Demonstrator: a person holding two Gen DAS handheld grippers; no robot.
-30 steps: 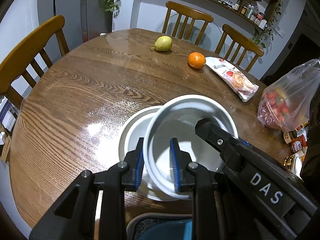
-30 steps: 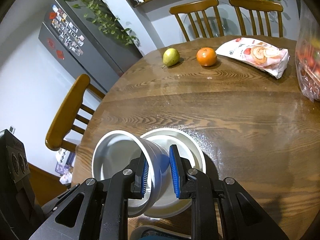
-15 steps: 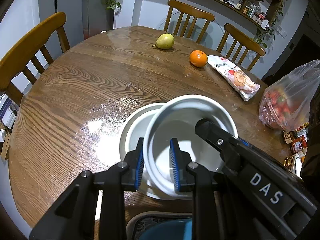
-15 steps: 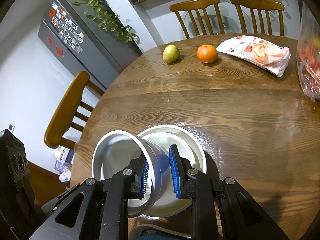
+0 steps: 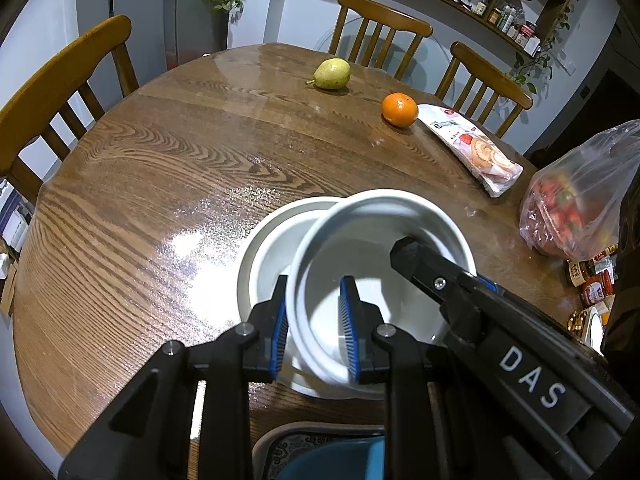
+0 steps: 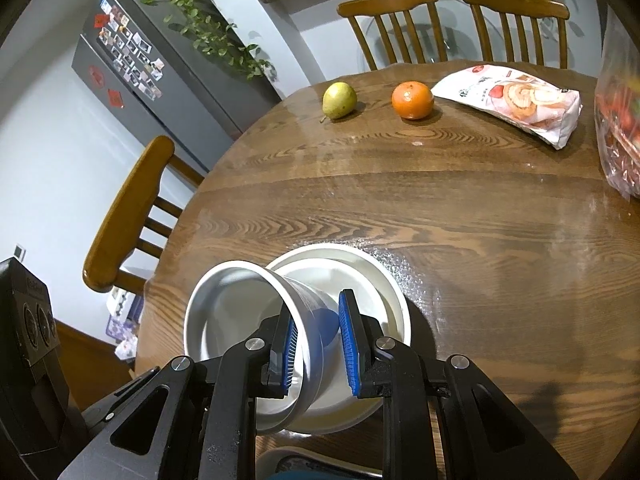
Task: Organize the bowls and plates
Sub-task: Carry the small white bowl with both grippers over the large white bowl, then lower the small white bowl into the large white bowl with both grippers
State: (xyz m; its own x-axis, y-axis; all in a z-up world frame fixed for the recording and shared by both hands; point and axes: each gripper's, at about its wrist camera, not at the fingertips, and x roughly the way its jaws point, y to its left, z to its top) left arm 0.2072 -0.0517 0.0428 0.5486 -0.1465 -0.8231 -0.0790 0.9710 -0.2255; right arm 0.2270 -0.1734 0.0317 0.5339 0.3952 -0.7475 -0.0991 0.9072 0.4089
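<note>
The white bowl (image 5: 380, 248) is tilted above the white plate (image 5: 272, 236), which lies on the round wooden table (image 5: 160, 168) near my edge of it. My left gripper (image 5: 314, 320) is clamped on the bowl's near wall, one blue pad inside and one outside. My right gripper (image 6: 318, 346) is clamped on the opposite wall in the same way. The bowl (image 6: 240, 320) and the plate (image 6: 384, 292) hold nothing that I can see.

Obstructions: the right gripper's black body crosses the bowl's right side in the left wrist view. A dark blue object with a patterned rim (image 5: 320, 452) sits directly below both grippers; I cannot identify it.

Far side of the table: a pear (image 5: 331, 74), an orange (image 5: 399, 109), and a snack packet (image 5: 472, 148) touching the orange. A clear plastic bag (image 5: 580, 200) of red items stands at the right edge, with jars (image 5: 592, 276) below it.

The tabletop between the plate and the fruit is bare wood. Wooden chairs (image 5: 60, 92) ring the table's left and far edges.
</note>
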